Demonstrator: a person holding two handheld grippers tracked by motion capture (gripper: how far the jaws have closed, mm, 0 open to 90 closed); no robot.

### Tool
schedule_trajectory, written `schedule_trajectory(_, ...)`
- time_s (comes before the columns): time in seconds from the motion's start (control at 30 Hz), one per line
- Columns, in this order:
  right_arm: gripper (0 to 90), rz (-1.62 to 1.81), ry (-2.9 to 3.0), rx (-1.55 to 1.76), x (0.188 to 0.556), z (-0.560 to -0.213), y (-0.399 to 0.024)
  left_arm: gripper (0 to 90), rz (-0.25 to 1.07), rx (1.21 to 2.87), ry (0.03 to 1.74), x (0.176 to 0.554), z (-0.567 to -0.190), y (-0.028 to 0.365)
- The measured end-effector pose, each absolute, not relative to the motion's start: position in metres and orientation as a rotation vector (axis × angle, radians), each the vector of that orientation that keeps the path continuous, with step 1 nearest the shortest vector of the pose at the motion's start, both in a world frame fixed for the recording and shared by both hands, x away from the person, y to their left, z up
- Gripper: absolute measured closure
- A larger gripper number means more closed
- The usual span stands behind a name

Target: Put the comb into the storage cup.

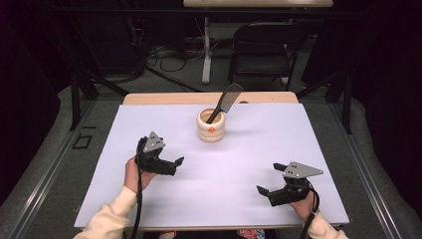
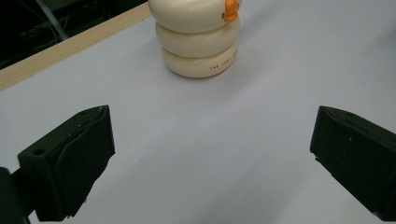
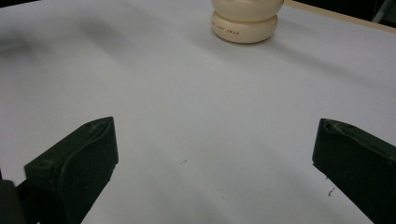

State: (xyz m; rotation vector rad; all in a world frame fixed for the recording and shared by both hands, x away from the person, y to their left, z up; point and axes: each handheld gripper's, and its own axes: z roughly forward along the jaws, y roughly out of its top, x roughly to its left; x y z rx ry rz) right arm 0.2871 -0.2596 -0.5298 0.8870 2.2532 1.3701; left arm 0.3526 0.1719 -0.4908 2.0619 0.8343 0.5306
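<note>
1. Hovering low over the white bench (image 1: pixel 149 124), the left gripper (image 1: pixel 171 163) and right gripper (image 1: pixel 271 178) both have jaws spread apart, holding nothing.
2. Farther back, well apart from both, stands a cream ribbed holder (image 1: pixel 211 126).
3. A black spatula (image 1: pixel 226 101) leans inside it.
</note>
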Motion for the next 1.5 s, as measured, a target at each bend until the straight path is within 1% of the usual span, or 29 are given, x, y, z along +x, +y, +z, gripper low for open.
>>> schedule_trajectory(0.5,0.0,1.368,2.255,0.885,0.287,-0.53,-0.26,0.0,0.538,2.07,0.851,0.323,-0.501,0.187)
schedule_trajectory(0.67,0.0,1.367,2.256,0.884,0.287,-0.53,-0.259,0.0,0.518,2.078,0.865,0.317,-0.506,0.191)
schedule_trajectory(0.83,0.0,1.365,2.259,0.882,0.287,-0.53,-0.259,0.0,0.522,2.085,0.854,0.31,-0.508,0.193)
schedule_trajectory(1.5,0.0,1.363,2.264,0.886,0.287,-0.531,-0.258,0.0,0.534,2.078,0.9,0.283,-0.521,0.207)
